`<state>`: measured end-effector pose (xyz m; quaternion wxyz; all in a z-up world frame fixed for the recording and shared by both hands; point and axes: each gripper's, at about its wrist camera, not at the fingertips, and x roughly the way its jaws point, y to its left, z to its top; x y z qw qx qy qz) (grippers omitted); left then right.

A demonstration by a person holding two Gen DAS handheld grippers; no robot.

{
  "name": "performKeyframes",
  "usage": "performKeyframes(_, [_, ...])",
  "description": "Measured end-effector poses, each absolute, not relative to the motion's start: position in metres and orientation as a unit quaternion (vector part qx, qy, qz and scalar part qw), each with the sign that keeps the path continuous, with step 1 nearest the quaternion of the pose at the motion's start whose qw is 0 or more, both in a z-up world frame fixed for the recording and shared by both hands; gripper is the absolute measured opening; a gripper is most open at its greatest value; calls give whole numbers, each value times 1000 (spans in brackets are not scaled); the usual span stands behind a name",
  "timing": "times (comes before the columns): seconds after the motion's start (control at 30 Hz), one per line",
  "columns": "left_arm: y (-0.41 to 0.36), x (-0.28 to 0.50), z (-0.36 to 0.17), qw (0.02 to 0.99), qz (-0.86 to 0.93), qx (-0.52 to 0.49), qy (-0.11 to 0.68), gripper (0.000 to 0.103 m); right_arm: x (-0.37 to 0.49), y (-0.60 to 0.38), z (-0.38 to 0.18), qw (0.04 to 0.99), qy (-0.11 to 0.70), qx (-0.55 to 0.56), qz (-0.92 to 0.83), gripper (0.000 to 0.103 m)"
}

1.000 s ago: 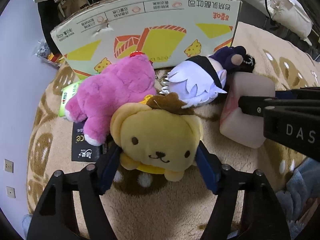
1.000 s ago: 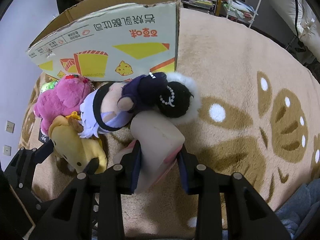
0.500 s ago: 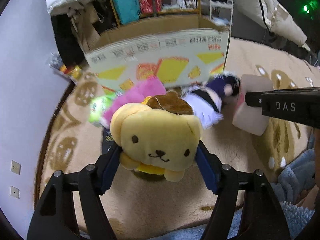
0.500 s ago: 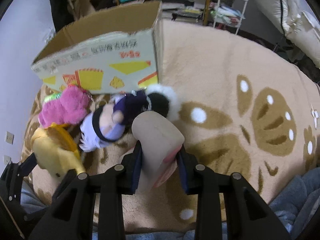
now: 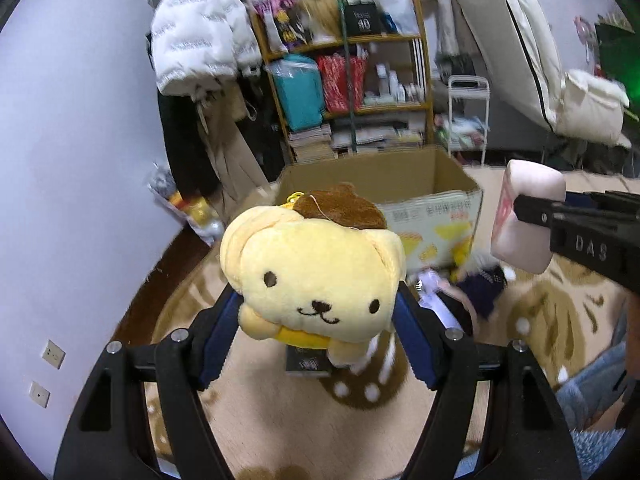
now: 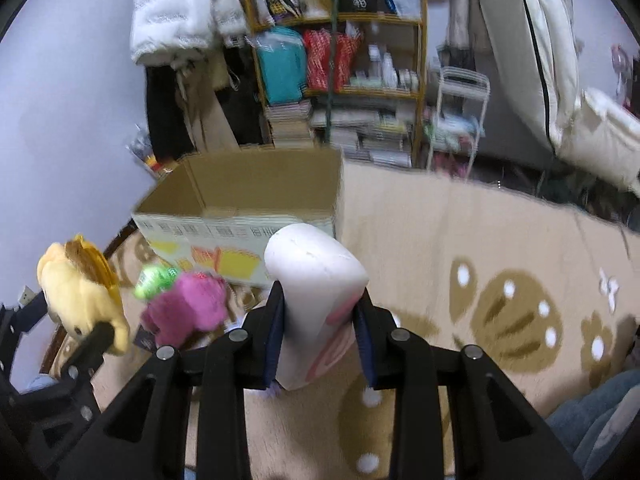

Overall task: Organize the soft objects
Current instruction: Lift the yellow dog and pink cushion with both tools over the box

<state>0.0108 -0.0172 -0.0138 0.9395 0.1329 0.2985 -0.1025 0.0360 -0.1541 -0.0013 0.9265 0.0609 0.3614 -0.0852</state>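
Note:
My left gripper [image 5: 316, 324] is shut on a yellow dog plush [image 5: 316, 276] with a brown cap, held in the air above the rug; it also shows in the right wrist view [image 6: 80, 292]. My right gripper [image 6: 320, 332] is shut on a pale pink soft block [image 6: 316, 284], also lifted; the block shows at the right of the left wrist view [image 5: 528, 216]. An open cardboard box [image 6: 240, 220] stands ahead on the rug, and shows in the left wrist view [image 5: 420, 184]. A pink plush [image 6: 188, 308] and a purple-and-white doll [image 5: 480, 284] lie in front of the box.
A beige patterned rug [image 6: 480, 260] covers the floor. A cluttered wooden shelf [image 5: 348, 92] and hanging coats [image 5: 192, 52] stand behind the box. A white wire cart [image 6: 460, 112] is right of the shelf. A green packet [image 6: 154, 276] lies beside the pink plush.
Both grippers have risen well above the rug, carrying the yellow plush and the pink block. The box's open top and the shelf behind it have come into view.

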Motion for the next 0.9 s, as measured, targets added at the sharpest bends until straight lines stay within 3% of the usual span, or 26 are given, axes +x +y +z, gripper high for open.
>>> performKeyframes(0.57, [-1,44,79,964,-118,109,211,73,72,-136,83,963,264,16,-60,34])
performKeyframes(0.9, [-13,94,88,968,-105,121,196,74,116,-138,83,968,241,-10,-72,34])
